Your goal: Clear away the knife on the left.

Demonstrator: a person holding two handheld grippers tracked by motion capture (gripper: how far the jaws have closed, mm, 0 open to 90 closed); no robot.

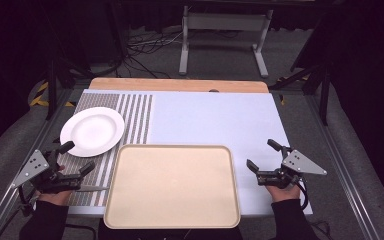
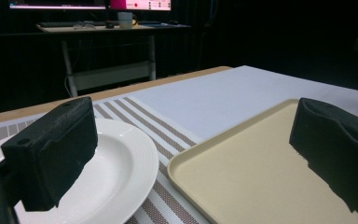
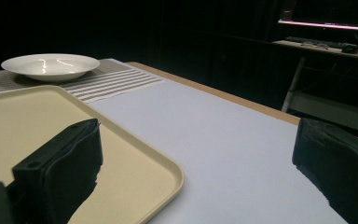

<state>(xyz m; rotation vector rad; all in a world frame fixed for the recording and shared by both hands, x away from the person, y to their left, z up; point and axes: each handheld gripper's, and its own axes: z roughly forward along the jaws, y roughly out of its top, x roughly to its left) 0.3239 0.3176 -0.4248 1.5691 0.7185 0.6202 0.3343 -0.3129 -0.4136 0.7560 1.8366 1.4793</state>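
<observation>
A beige tray (image 1: 172,185) lies empty at the front middle of the table, and a white plate (image 1: 92,131) rests on a striped placemat (image 1: 135,117) to its left. My left gripper (image 1: 77,157) hovers just in front of the plate, jaws wide apart with nothing between them. In the left gripper view the plate (image 2: 121,172) and the tray (image 2: 242,177) lie beyond the jaws. My right gripper (image 1: 263,156) hangs open to the right of the tray, over the white table cover (image 1: 215,120). The right gripper view looks across the tray (image 3: 37,116) toward the plate (image 3: 50,65).
The table's wooden back edge (image 1: 180,85) runs behind the cover. Beyond it on the dark floor stand a metal desk frame (image 1: 225,30) and cables. Aluminium rails (image 1: 340,165) border the table on both sides. A desk with a monitor (image 2: 88,4) stands in the background.
</observation>
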